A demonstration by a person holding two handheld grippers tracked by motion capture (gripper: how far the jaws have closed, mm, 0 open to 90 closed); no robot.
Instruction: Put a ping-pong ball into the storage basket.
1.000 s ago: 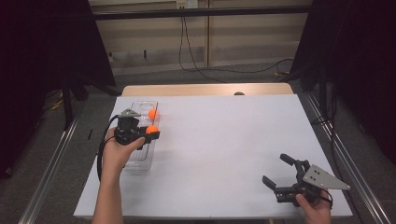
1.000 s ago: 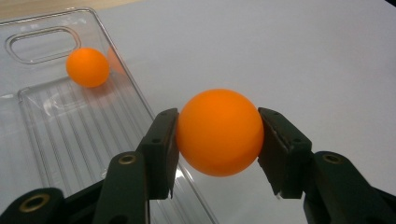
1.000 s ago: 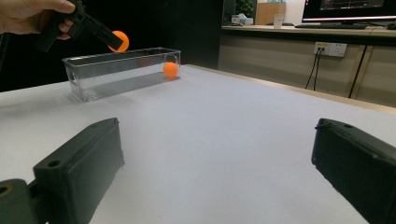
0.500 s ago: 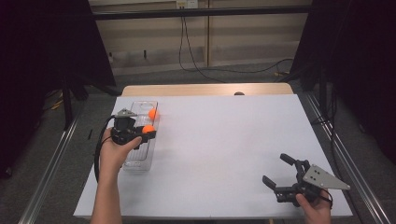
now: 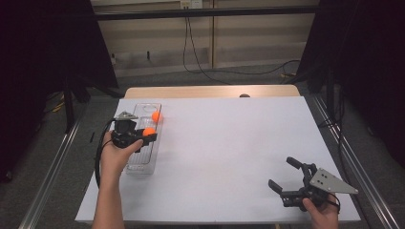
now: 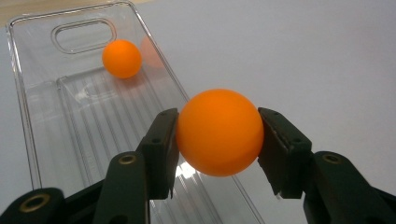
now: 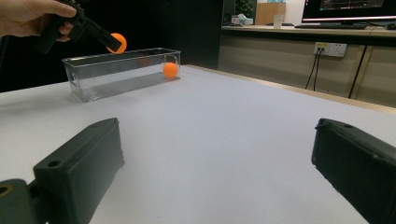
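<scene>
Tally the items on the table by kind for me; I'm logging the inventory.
Orange balls: 2 (one held in the left gripper at, one in the bin)
Clear plastic bin: 1
Grippers: 2 (the right gripper is open)
Total: 5

Tray (image 5: pixel 134 167) at the table's (image 5: pixel 229 143) left; 1 ball (image 5: pixel 156 116) in its far end, another ball (image 6: pixel 218 132) held above its right rim.
</scene>
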